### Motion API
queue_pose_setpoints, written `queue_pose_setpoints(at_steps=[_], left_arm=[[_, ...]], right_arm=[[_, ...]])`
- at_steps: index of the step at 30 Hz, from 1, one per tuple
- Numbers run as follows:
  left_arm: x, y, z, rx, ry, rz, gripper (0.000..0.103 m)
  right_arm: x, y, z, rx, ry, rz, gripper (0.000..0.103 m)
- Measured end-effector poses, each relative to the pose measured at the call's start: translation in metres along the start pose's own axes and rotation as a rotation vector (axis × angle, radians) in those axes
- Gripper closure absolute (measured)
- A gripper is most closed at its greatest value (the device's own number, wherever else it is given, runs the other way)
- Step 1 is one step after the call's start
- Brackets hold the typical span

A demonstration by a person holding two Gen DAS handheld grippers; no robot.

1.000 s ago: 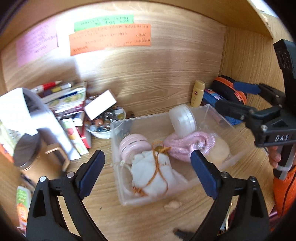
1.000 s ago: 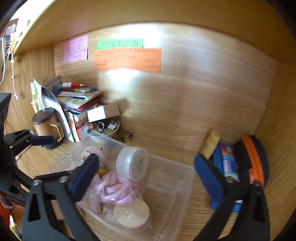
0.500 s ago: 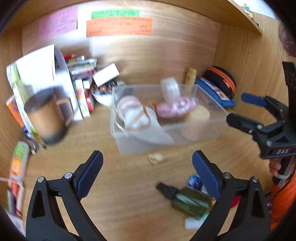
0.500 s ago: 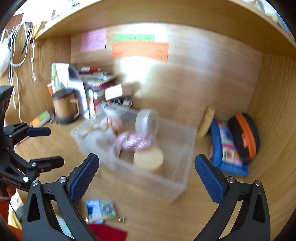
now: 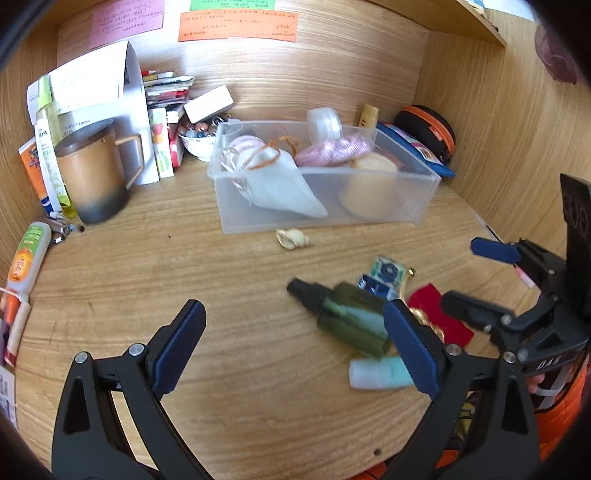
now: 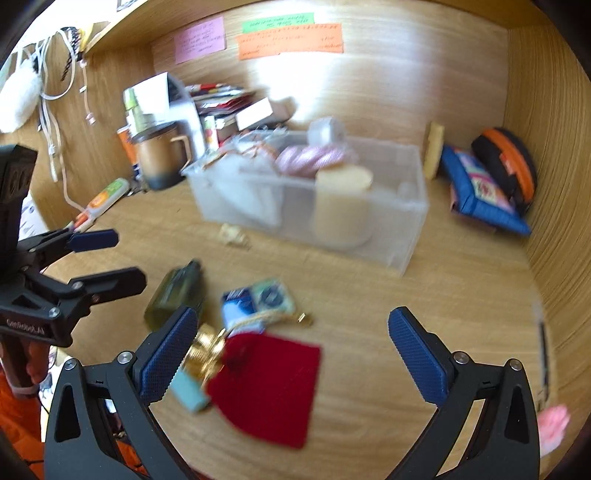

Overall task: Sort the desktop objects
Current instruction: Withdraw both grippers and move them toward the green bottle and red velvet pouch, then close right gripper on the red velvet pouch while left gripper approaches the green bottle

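Both the left gripper [image 5: 293, 345] and right gripper [image 6: 291, 349] hover with fingers spread, holding nothing. In front of the clear bin [image 5: 321, 218] lie a green spray bottle [image 5: 347, 319] and a red pouch [image 6: 271, 384].

We have two wrist fisheyes, both high over the desk's [image 5: 258, 369] front edge, tilted down toward the back wall. Left wrist view looks from front-left, right wrist view from front-right. Both sit close to the front clutter, farther from the clear bin [image 5: 406, 192] [image 6: 406, 206]. Shared: bin, green bottle [image 5: 351, 317] [image 6: 173, 295], red pouch [image 5: 439, 317] [image 6: 273, 384], back-wall notes [image 5: 236, 26] [image 6: 288, 38]. Each sees the other gripper [image 5: 476, 273] [image 6: 103, 258].
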State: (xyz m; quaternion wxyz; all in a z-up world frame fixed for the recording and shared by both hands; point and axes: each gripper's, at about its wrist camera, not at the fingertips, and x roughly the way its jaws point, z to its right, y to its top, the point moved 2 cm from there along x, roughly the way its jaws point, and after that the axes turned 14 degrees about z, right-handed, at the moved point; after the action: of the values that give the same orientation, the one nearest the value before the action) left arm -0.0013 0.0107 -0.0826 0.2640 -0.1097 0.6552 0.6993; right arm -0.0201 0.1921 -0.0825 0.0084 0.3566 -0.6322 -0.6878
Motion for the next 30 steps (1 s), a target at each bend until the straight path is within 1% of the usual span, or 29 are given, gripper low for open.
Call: queue_pose_setpoints(at_steps=[4, 11, 15, 19, 23, 26, 30], left_arm=[[0.0, -0.012, 0.008, 0.009, -0.029, -0.008, 0.005], [0.012, -0.022, 0.017, 0.017, -0.047, -0.031, 0.005], [0.021, -0.022, 0.019, 0.011, -0.058, -0.042, 0.005], [0.029, -0.018, 0.025, 0.03, -0.074, -0.045, 0.005], [0.036, -0.017, 0.031, 0.054, -0.076, -0.052, 0.005], [0.042, -0.017, 0.032, 0.05, -0.072, -0.075, 0.005], [0.05, -0.017, 0.028, 0.011, -0.078, -0.105, 0.005]], right_arm=[[0.006, -0.018, -0.003, -0.002, -0.024, -0.031, 0.0], [0.01, -0.035, 0.001, 0.046, 0.012, -0.064, 0.0], [0.01, -0.036, 0.002, 0.051, 0.02, -0.055, 0.0], [0.01, -0.037, 0.002, 0.038, 0.014, -0.034, 0.001], [0.011, -0.036, 0.002, 0.032, 0.025, -0.023, 0.002], [0.01, -0.035, 0.004, 0.026, 0.025, -0.018, 0.008], [0.011, -0.033, 0.01, 0.036, 0.025, -0.016, 0.02]])
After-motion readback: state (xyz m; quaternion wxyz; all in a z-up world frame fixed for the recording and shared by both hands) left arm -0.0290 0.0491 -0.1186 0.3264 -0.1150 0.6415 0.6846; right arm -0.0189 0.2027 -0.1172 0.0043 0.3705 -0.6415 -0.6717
